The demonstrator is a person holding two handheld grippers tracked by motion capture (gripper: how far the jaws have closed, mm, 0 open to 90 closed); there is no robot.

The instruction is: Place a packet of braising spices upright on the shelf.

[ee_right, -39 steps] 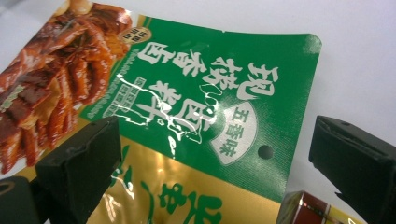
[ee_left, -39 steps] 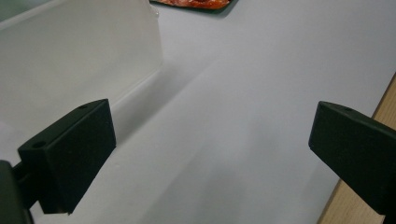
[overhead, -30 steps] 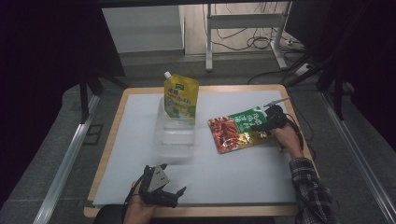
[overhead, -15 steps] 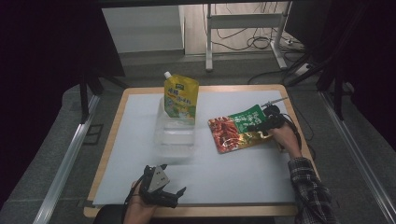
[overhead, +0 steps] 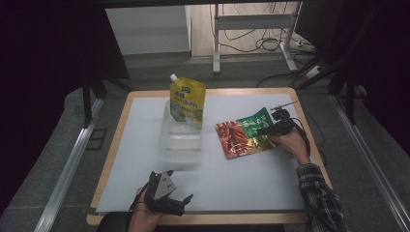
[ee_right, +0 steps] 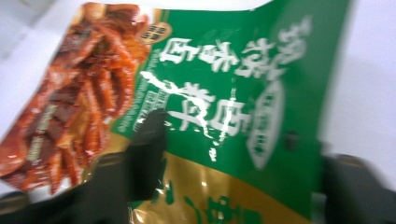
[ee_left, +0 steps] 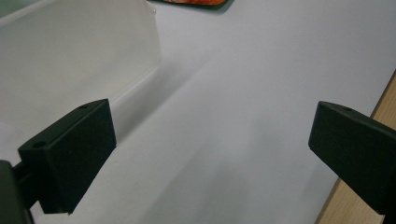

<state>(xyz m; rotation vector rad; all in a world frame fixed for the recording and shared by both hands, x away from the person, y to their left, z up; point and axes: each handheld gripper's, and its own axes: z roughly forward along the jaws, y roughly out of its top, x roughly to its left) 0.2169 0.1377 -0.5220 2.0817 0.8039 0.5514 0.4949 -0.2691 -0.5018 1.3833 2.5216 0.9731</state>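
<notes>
Right gripper (overhead: 269,129): jaws just been closing, one on each side of the snack packet's (overhead: 244,133) green end, the packet between them; whether the pads already press it cannot be told; packet flat on the white table (overhead: 232,186), right of centre. Left gripper (overhead: 167,203): jaws spread wide over bare table near the front edge; clear plastic box (overhead: 181,140) just beyond; yellow pouch (overhead: 187,102) upright at the box's far end.
</notes>
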